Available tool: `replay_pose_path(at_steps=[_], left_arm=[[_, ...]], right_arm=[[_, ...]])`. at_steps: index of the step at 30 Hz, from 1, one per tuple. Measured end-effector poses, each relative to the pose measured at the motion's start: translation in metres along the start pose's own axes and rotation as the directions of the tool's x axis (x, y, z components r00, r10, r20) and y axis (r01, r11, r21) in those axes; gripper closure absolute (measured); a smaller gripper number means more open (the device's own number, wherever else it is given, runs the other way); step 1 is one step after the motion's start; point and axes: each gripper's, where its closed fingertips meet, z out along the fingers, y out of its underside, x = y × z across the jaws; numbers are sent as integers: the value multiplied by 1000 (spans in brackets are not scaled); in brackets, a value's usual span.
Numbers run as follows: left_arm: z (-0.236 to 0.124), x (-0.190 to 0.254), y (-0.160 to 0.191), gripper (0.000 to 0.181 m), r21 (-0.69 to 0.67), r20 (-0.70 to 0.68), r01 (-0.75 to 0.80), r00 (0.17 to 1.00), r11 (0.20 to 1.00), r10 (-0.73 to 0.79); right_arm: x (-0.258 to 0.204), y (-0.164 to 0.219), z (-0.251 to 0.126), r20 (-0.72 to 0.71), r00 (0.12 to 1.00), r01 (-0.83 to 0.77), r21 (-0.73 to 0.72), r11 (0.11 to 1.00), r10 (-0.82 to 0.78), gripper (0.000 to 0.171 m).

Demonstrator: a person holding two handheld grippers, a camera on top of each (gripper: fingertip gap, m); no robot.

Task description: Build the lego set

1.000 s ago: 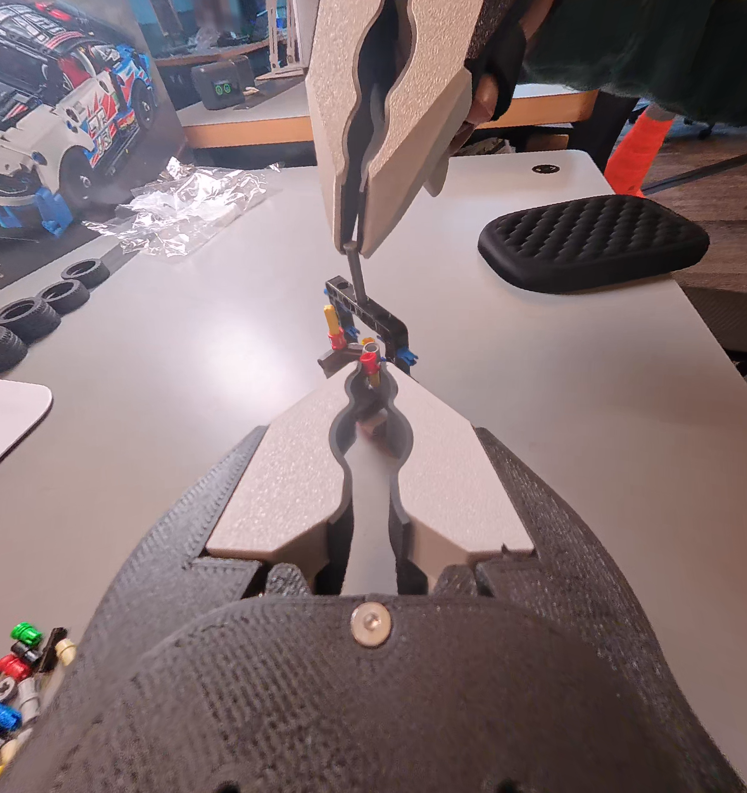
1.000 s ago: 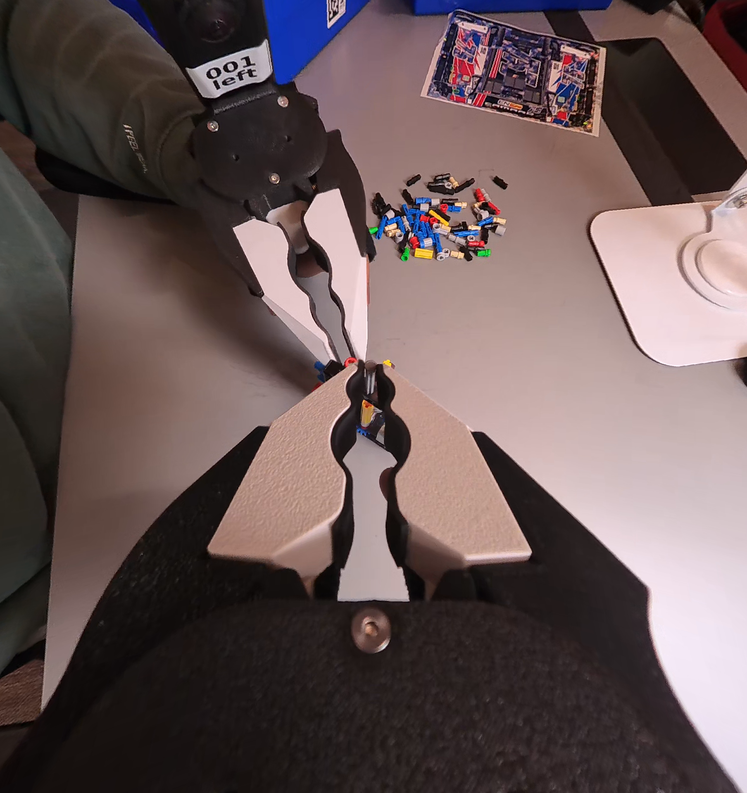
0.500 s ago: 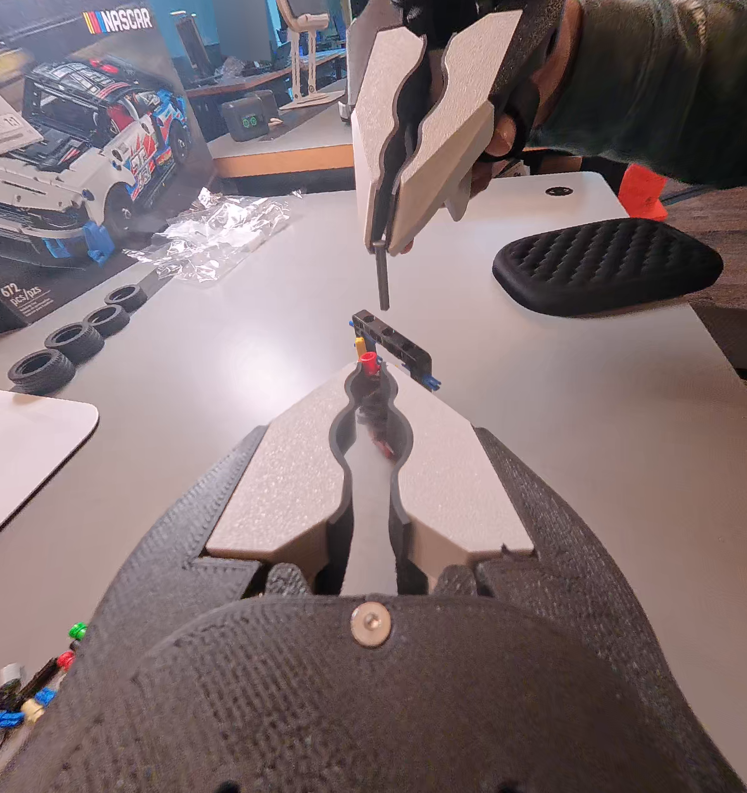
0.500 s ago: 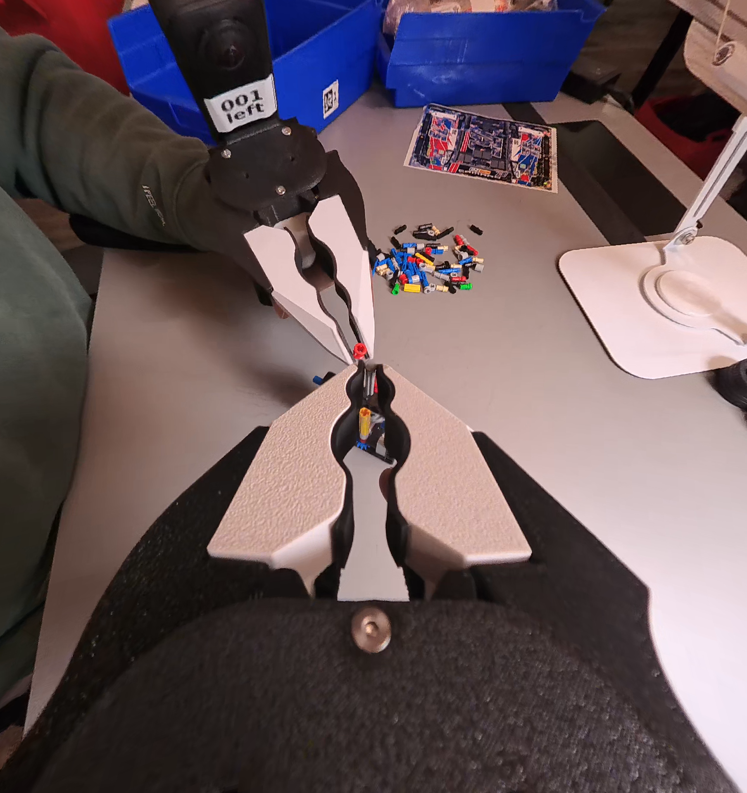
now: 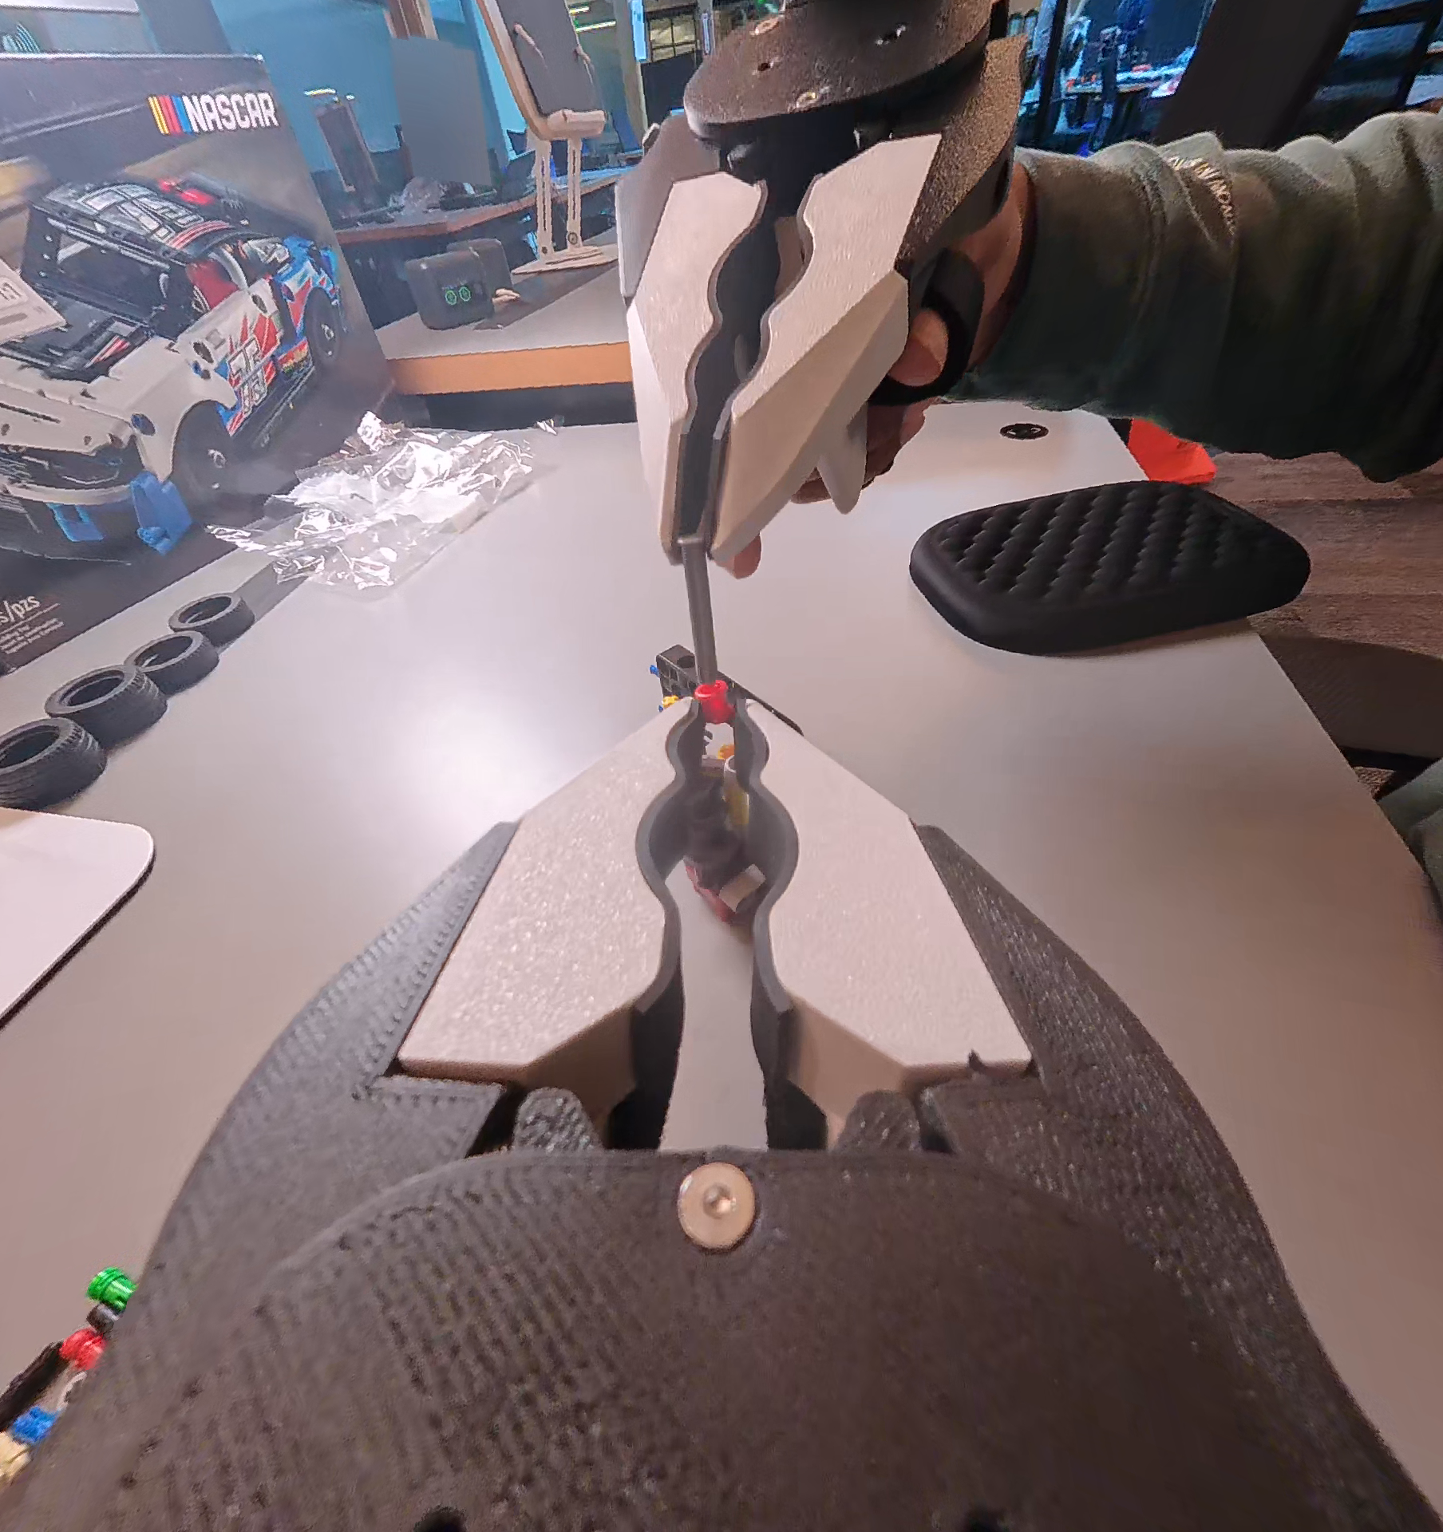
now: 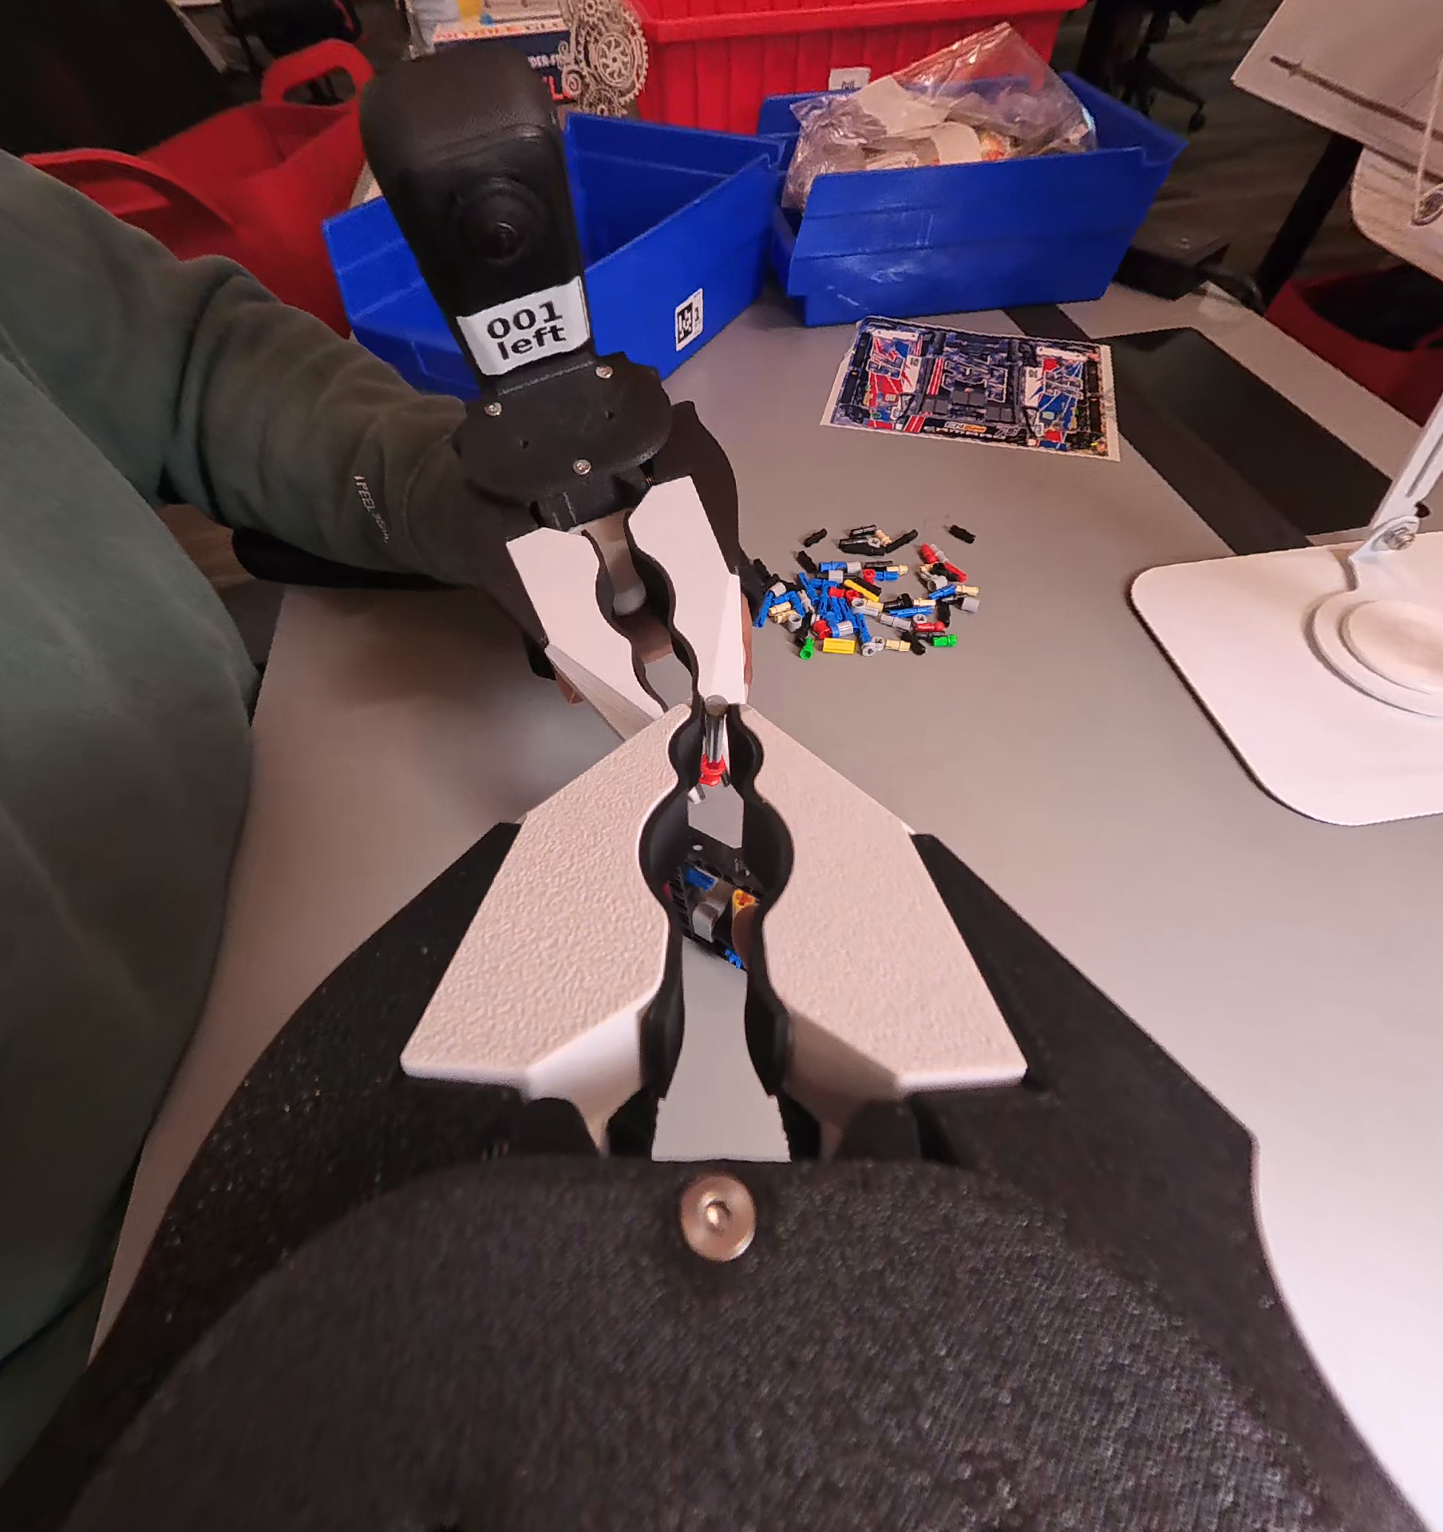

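Note:
My left gripper (image 5: 714,721) is shut on a small lego assembly (image 5: 722,862) of black, red, yellow and tan parts and holds it above the grey table (image 5: 1033,829). A red bush (image 5: 712,699) sticks up at its tips, and a black beam (image 5: 675,666) shows just beyond. My right gripper (image 5: 696,535) comes down from above, shut on a thin grey axle (image 5: 704,613). The axle's lower end meets the red bush. In the right wrist view my right gripper (image 6: 714,717) holds the axle end-on, with the red bush (image 6: 710,767) and assembly (image 6: 714,904) seen through the finger gap. The left gripper (image 6: 693,700) meets it tip to tip.
A pile of loose lego pins (image 6: 867,597), a sticker sheet (image 6: 975,385) and blue bins (image 6: 950,215) lie behind the left gripper. A white lamp base (image 6: 1315,671) is at the right. The set's box (image 5: 121,290), three tyres (image 5: 104,705), a plastic bag (image 5: 386,506) and a black pad (image 5: 1108,564) ring the work area. Less than 4 cm separates the two grippers' tips.
My left gripper has lifted the assembly off the table. My right gripper pulled the axle up away from the black beam, then brought its lower end down onto the red bush.

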Motion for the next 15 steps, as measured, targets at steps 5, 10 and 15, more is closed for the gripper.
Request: replay_pose_path(at_steps=[5, 10, 15], left_arm=[[1, -1, 2, 177, -13, 3, -16, 1000, 1000, 17], [5, -4, 7, 177, -59, 22, -71, 997, 996, 73], [9, -2, 14, 177, -107, 20, -137, 990, 985, 140]], right_arm=[[1, 4, 3, 1, 1000, -1, -26, 1000, 1, 168], [3, 8, 2, -20, 1000, 2, -50, 999, -3, 168], [10, 8, -9, -74, 997, -20, -24, 1000, 18, 168]])
